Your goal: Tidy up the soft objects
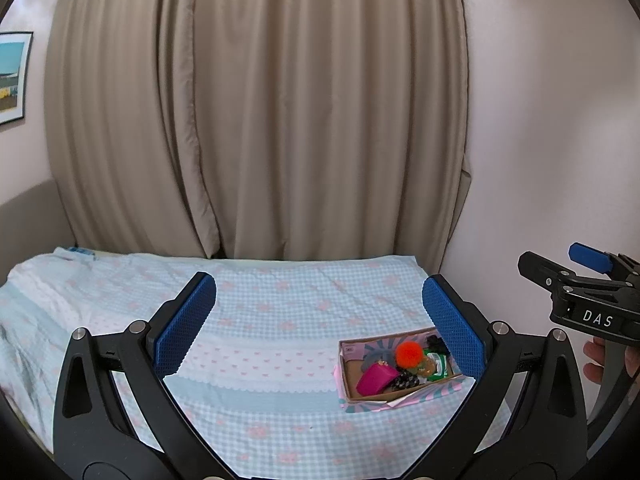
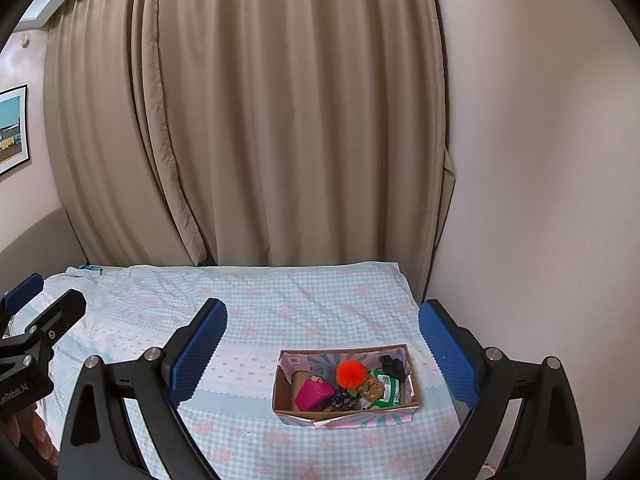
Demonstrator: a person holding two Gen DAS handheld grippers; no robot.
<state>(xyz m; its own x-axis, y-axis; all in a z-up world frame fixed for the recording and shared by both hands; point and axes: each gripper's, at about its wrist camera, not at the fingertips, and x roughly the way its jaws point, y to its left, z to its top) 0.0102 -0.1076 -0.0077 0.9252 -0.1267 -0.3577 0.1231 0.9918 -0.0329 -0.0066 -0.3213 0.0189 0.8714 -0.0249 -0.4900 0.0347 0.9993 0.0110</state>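
A shallow cardboard box point(image 1: 404, 396) point(image 2: 348, 414) with pink and teal paper sides sits on the bed, right of centre. It holds an orange pompom point(image 1: 409, 353) point(image 2: 351, 373), a magenta pouch point(image 1: 374, 378) point(image 2: 313, 394), a green packet point(image 1: 438, 366) point(image 2: 387, 388), a small brown plush point(image 2: 372, 390) and a black item point(image 1: 436, 343) point(image 2: 394, 365). My left gripper point(image 1: 320, 324) is open and empty, above the bed, left of the box. My right gripper point(image 2: 322, 352) is open and empty, above and in front of the box. The right gripper also shows in the left wrist view point(image 1: 560, 268).
The bed point(image 2: 280, 300) has a blue checked cover with pink flowers. Beige curtains point(image 2: 280, 120) hang behind it. A pale wall point(image 2: 540, 200) borders the bed's right side. A framed picture point(image 1: 12, 80) hangs on the left wall.
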